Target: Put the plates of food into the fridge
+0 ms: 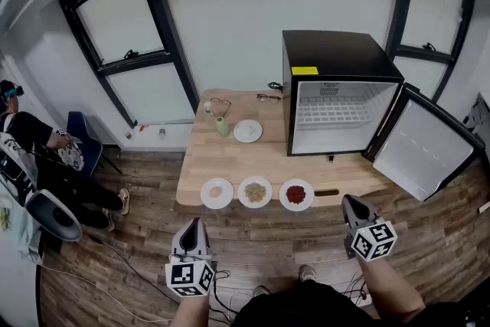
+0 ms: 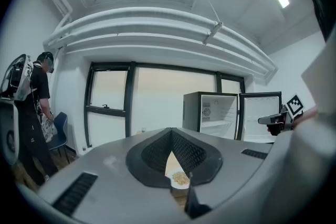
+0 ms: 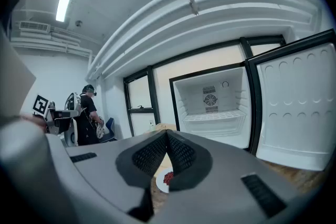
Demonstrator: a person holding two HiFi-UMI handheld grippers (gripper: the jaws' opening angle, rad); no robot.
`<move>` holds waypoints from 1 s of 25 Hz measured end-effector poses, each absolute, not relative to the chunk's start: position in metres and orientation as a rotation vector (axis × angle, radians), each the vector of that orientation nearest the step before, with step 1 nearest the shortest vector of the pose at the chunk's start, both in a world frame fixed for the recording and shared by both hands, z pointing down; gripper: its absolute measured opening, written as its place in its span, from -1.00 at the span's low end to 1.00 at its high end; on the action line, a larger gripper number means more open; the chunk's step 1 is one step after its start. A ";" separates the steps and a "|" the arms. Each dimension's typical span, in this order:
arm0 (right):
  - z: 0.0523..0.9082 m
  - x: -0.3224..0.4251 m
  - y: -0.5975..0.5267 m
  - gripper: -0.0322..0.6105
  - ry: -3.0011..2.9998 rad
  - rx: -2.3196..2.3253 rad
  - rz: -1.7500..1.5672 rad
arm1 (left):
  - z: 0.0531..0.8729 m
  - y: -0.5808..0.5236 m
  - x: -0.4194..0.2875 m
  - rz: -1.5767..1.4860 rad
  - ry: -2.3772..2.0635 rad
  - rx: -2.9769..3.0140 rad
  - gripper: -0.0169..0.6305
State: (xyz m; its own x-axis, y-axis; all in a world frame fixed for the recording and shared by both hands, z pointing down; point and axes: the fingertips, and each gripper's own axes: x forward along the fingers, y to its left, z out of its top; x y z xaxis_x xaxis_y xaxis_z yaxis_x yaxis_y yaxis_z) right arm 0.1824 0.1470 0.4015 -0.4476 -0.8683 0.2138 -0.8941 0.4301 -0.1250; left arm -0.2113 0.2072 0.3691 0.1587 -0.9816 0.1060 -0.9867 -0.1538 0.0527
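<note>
While black fridge (image 1: 341,92) stands open, empty, four white food plates (image 1: 255,192) sit on wooden surface (image 1: 230,161); left tool (image 1: 193,223), right tool (image 1: 351,200) pressed together, empty.

**Fig.** Wooden table (image 1: 230,165), centre, on plank floor (image 1: 115,272). Green cup (image 1: 222,127) upright nr table's back-left corner, w/ small bottle (image 1: 207,108) just behind it. Spectacles (image 1: 268,97) at back edge. Blue chair (image 1: 79,135) far left, below window (image 1: 126,50). Person (image 1: 31,135) in dark top beside chair.
</note>
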 end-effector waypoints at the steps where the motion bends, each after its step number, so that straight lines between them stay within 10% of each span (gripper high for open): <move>1: 0.402 0.181 0.147 -0.84 -2.551 1.585 0.334 | 0.370 0.208 -0.212 0.071 -1.965 2.307 -0.94; 25: 0.395 0.118 0.173 -0.83 -2.497 1.656 0.269 | 0.373 0.217 -0.274 0.095 -1.924 2.425 -0.94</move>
